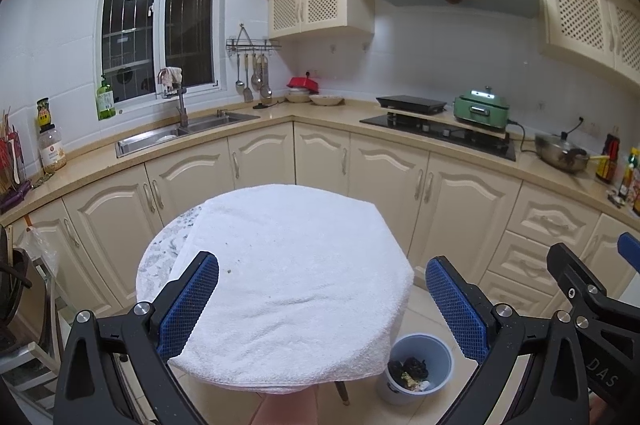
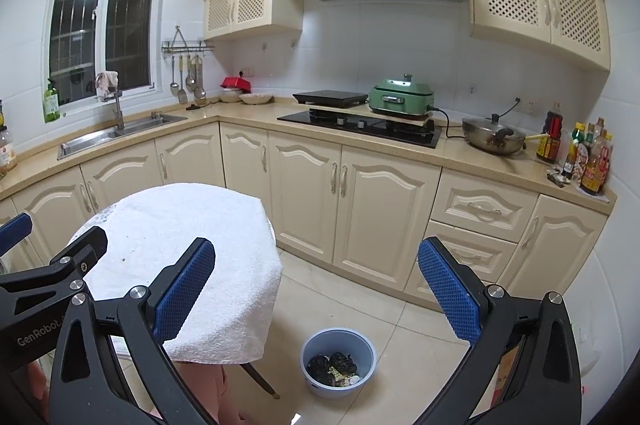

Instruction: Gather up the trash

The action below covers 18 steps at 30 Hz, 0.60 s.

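A small round table under a white towel (image 1: 296, 273) stands in front of me, also seen in the right wrist view as the towel (image 2: 180, 257). A tiny dark crumb (image 1: 229, 270) lies on the towel near its left side. On the floor to the table's right sits a light blue bin (image 2: 338, 361) holding dark scraps and bits of trash; the bin (image 1: 420, 365) shows in the left view too. My left gripper (image 1: 322, 301) is held open above the towel, nothing between its fingers. My right gripper (image 2: 316, 297) is open above the floor, over the bin.
Cream base cabinets (image 2: 352, 193) run along the back and right. The counter carries a sink (image 1: 184, 133), a hob (image 2: 360, 125), a green cooker (image 2: 402, 97), a pan (image 2: 494, 137) and sauce bottles (image 2: 588, 157). Tiled floor (image 2: 360, 301) lies open around the bin.
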### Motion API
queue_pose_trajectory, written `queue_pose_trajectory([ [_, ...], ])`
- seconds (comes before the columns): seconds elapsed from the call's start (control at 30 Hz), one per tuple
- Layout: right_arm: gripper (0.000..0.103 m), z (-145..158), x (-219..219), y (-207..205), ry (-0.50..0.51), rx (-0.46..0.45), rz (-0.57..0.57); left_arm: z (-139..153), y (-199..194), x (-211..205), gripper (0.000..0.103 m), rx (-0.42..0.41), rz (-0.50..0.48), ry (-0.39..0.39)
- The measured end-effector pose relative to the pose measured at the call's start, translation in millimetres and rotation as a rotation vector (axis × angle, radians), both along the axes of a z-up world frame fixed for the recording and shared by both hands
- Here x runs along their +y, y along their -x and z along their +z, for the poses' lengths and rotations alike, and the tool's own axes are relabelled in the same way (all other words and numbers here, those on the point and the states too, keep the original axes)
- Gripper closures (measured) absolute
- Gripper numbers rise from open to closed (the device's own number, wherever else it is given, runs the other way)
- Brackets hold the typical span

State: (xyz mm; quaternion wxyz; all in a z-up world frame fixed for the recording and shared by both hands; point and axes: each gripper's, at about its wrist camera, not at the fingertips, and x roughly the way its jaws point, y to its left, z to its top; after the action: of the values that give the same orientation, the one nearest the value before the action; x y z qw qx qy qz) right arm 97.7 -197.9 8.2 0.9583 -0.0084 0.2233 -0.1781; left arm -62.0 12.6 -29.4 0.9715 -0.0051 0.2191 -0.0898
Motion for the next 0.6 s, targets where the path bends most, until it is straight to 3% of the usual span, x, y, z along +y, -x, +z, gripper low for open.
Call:
queue_pose_trajectory([
  [0.6, 0.000, -0.3, 1.2, 0.6, -0.002, 0.002, 0.003, -4.7, -1.0, -0.7, 0.001, -0.003, 0.005, -0.008],
])
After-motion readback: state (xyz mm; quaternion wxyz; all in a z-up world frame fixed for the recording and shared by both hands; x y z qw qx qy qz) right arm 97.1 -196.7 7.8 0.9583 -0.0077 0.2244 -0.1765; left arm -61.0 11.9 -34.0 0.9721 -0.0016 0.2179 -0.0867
